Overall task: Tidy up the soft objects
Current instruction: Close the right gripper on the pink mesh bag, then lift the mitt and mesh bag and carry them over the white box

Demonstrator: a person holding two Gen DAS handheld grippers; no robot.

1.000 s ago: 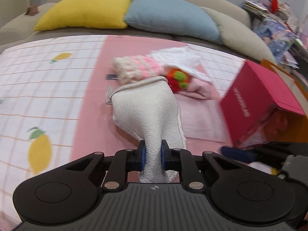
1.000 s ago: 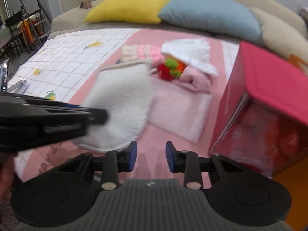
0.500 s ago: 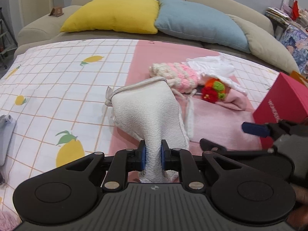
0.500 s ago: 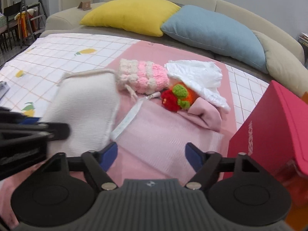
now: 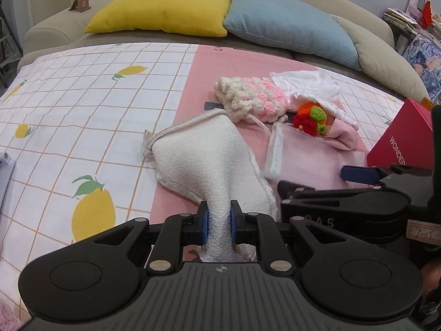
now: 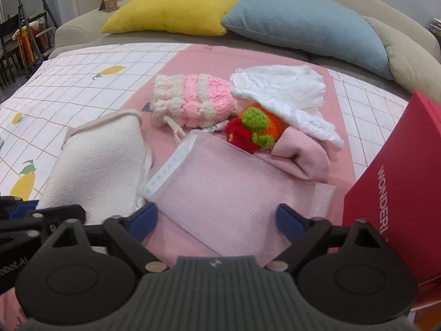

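Observation:
My left gripper (image 5: pixel 219 224) is shut on the near end of a white terry pouch (image 5: pixel 209 165), which also shows at the left of the right wrist view (image 6: pixel 96 165). My right gripper (image 6: pixel 217 222) is open and empty, its jaws spread just over the near edge of a flat pink mesh bag (image 6: pixel 237 201). Behind the bag lie a pink-and-cream crochet pouch (image 6: pixel 193 102), a red, green and orange crochet toy (image 6: pixel 252 129), a folded pink cloth (image 6: pixel 303 157) and a white crumpled cloth (image 6: pixel 284 91).
A red box (image 6: pixel 391 193) stands at the right. Yellow (image 6: pixel 176 11), blue (image 6: pixel 303 24) and beige cushions line the sofa back. A lemon-print checked sheet (image 5: pixel 69 110) covers the left side; a grey object (image 5: pixel 5 165) lies at its left edge.
My right gripper opened wide and moved down over the pink mesh bag. My left gripper carried the white pouch leftward, away from the red box.

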